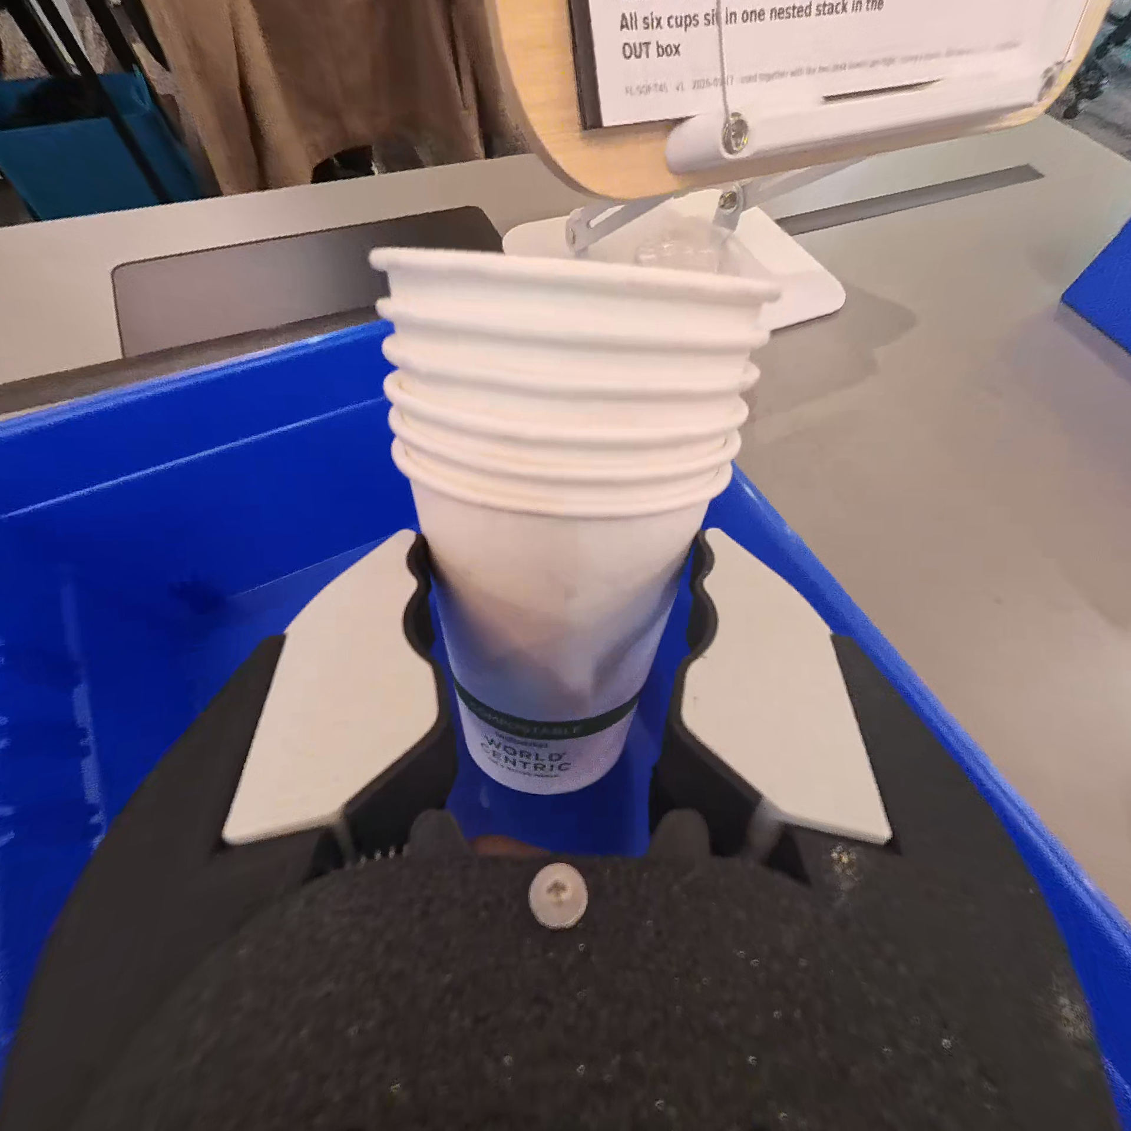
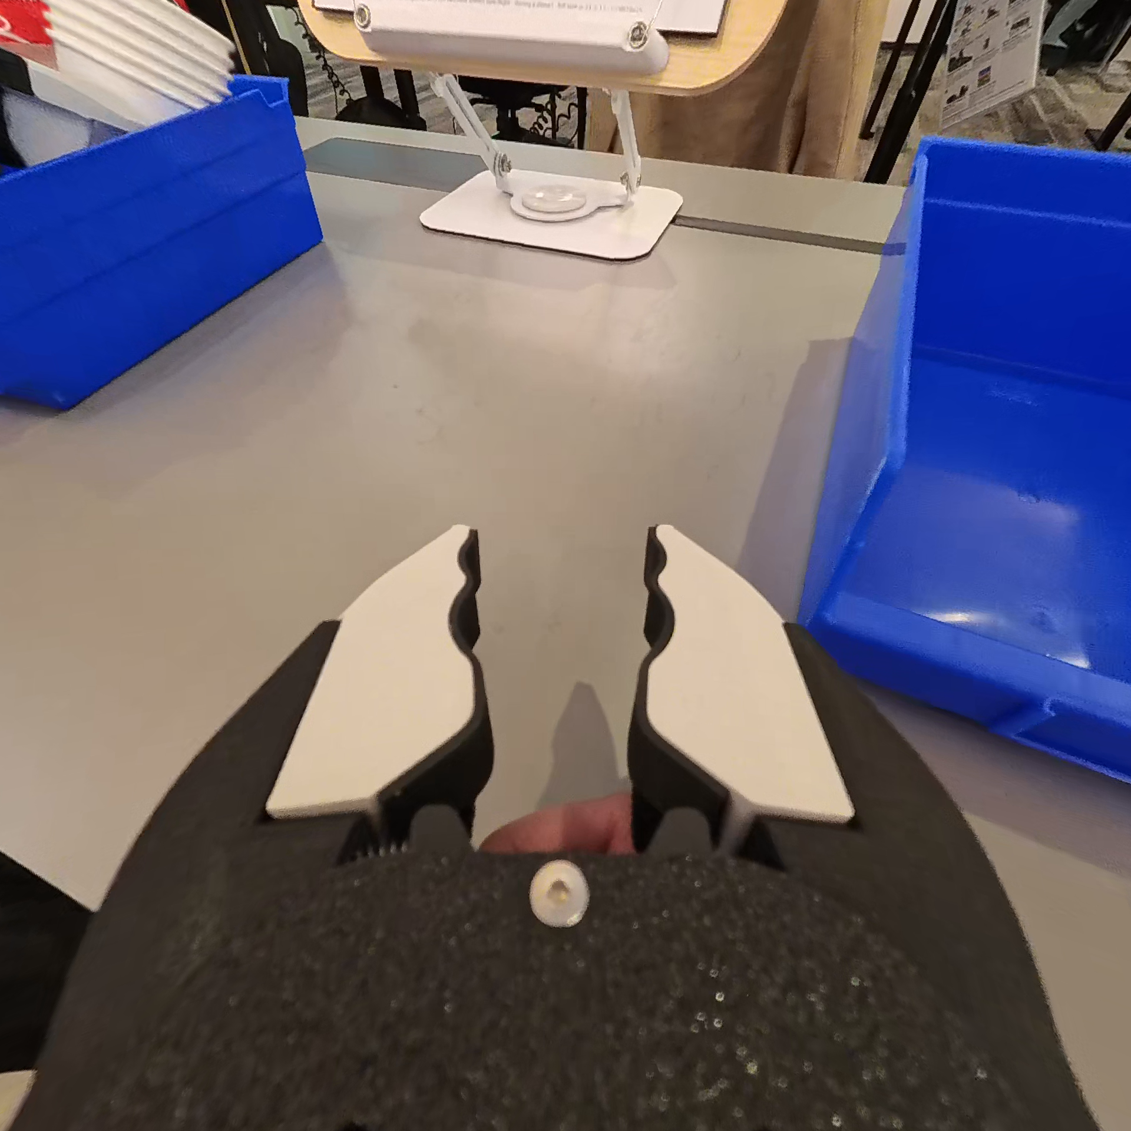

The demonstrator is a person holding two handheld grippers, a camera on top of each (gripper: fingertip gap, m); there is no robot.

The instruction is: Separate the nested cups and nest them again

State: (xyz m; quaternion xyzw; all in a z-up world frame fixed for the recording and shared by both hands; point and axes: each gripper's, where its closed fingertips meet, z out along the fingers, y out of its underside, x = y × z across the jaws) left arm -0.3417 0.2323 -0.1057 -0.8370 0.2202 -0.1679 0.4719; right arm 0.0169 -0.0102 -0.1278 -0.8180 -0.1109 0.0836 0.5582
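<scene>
Left gripper [image 1: 560, 551]: clamped on nested cup stack [image 1: 566, 477], upright above left blue bin [image 1: 202, 489].
Right gripper [image 2: 562, 544]: partly open, empty, over grey table [image 2: 489, 398].
Right blue bin [image 2: 1004, 465]: just beside it.
Beyond: white stand [image 2: 551, 214] carrying wooden board.

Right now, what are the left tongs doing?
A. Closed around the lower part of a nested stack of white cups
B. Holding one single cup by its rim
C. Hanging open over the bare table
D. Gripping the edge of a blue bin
A: in the left wrist view the left tongs press both sides of the stack of white cups, several rims nested above, over the blue bin.
</scene>
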